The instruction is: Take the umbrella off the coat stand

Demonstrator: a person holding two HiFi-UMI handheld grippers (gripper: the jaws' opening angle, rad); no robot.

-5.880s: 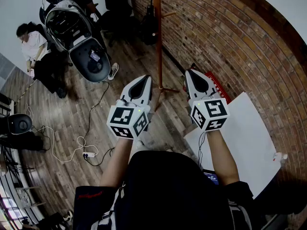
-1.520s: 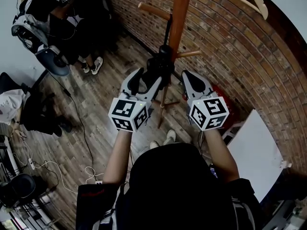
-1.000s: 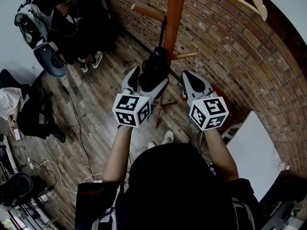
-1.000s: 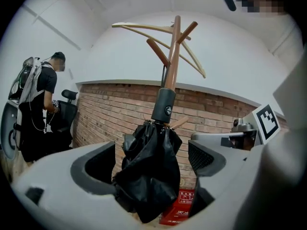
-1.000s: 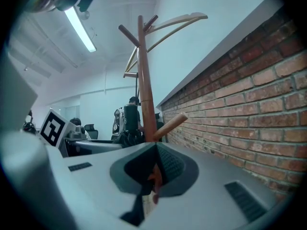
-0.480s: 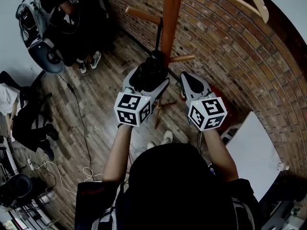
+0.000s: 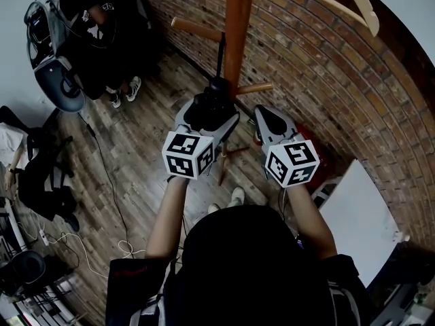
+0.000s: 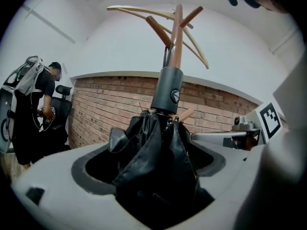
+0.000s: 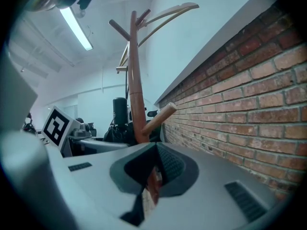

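Note:
A black folded umbrella (image 7: 211, 105) hangs against the wooden coat stand (image 7: 236, 39), its strap going up to a peg. My left gripper (image 7: 206, 116) is shut on the umbrella's bunched cloth. In the left gripper view the cloth (image 8: 159, 162) fills the space between the jaws, and the dark handle (image 8: 167, 90) rises in front of the stand's pole (image 8: 177, 37). My right gripper (image 7: 262, 117) hovers just right of the stand, under a short peg (image 7: 255, 87). Its jaws are together and hold nothing (image 9: 150, 178). From there the umbrella handle (image 9: 119, 111) shows left of the pole (image 9: 135, 80).
A brick wall (image 7: 319, 80) runs close behind and to the right of the stand. A wooden hanger (image 7: 340, 2) sits on the stand's top. People stand at the far left (image 7: 75, 26). Cables (image 7: 102, 175) trail over the wood floor. A white board (image 7: 357, 209) lies at the right.
I have walked up to the stand. Over the last second and a half the left gripper's jaws came in round the umbrella and shut on its cloth. The right gripper stayed beside it.

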